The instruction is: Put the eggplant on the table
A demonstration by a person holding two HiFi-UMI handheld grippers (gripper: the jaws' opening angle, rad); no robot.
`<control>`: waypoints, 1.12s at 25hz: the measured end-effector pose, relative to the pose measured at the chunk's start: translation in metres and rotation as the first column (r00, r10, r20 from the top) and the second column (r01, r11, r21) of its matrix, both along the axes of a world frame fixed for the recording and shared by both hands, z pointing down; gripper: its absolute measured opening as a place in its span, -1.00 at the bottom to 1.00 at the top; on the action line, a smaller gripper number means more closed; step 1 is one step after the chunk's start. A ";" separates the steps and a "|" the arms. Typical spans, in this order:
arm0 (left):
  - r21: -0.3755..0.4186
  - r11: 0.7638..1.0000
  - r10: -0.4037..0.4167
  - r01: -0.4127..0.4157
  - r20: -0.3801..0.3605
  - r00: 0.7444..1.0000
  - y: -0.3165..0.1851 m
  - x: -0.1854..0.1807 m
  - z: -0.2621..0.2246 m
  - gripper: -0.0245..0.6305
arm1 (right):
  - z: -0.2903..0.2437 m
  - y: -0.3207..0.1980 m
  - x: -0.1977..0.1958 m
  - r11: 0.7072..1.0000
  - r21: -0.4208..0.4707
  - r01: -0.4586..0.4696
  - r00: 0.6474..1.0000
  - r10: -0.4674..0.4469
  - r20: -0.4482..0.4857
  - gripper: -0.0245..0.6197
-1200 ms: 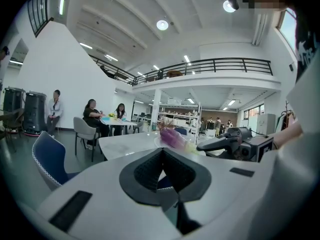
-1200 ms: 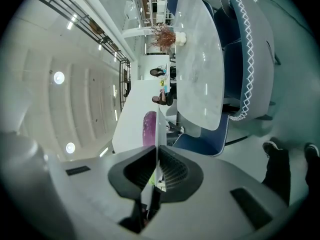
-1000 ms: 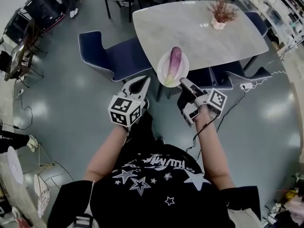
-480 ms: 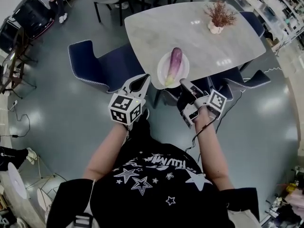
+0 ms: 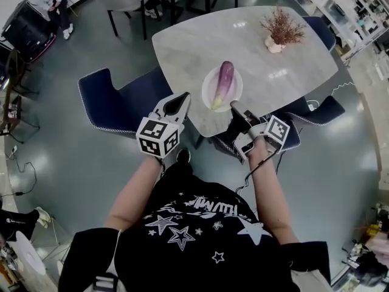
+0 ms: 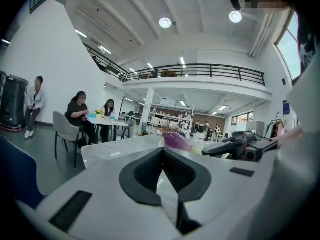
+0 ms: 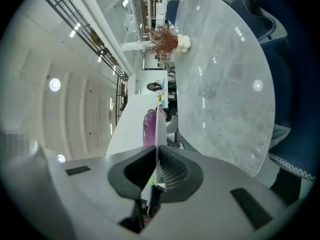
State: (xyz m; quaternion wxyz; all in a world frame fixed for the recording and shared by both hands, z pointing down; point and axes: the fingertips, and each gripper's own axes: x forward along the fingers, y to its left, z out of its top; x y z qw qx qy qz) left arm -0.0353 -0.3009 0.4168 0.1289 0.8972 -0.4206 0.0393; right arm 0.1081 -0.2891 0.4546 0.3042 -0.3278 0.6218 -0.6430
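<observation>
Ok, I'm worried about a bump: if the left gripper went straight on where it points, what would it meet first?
Probably the table: the left gripper aims at its near edge, left of the plate and eggplant. Whether it strikes the edge or passes over the top is unclear.

The eggplant (image 5: 223,84), purple fading to pale green at its near end, lay lengthwise on a white plate (image 5: 208,91) over the marble table's (image 5: 200,41) near edge.

Round white ceiling lamps (image 6: 165,22) lit the hall brightly and evenly. Their glare spotted the pale grey marbled tabletop (image 5: 194,53) and the glossy grey floor (image 5: 61,163). Fisheye bending warped all edges; corners were vignetted black.
</observation>
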 end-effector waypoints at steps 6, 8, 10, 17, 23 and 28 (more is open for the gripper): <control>-0.006 0.999 0.043 -0.043 -0.010 0.999 -0.053 -0.014 -0.001 -0.90 | 0.002 -0.051 -0.009 0.998 -0.017 -0.058 0.998 0.058 -0.015 -0.86; -0.012 0.998 0.056 -0.056 -0.013 0.998 -0.071 -0.023 0.001 -0.90 | 0.004 -0.066 -0.016 0.997 -0.023 -0.075 0.997 0.075 -0.022 -0.86; -0.014 0.997 0.073 -0.073 -0.016 0.997 -0.089 -0.029 0.003 -0.90 | 0.007 -0.081 -0.020 0.995 -0.027 -0.092 0.995 0.091 -0.032 -0.86; -0.036 0.986 0.164 -0.165 -0.032 0.986 -0.145 -0.029 0.017 -0.90 | 0.021 -0.127 -0.026 0.985 -0.051 -0.168 0.985 0.165 -0.058 -0.86; -0.052 0.973 0.221 -0.223 -0.041 0.974 -0.162 -0.015 0.031 -0.90 | 0.039 -0.128 -0.016 0.972 -0.088 -0.218 0.975 0.212 -0.067 -0.86; -0.071 0.968 0.240 -0.242 -0.031 0.970 -0.163 -0.008 0.044 -0.90 | 0.050 -0.129 -0.008 0.967 -0.096 -0.237 0.970 0.230 -0.078 -0.86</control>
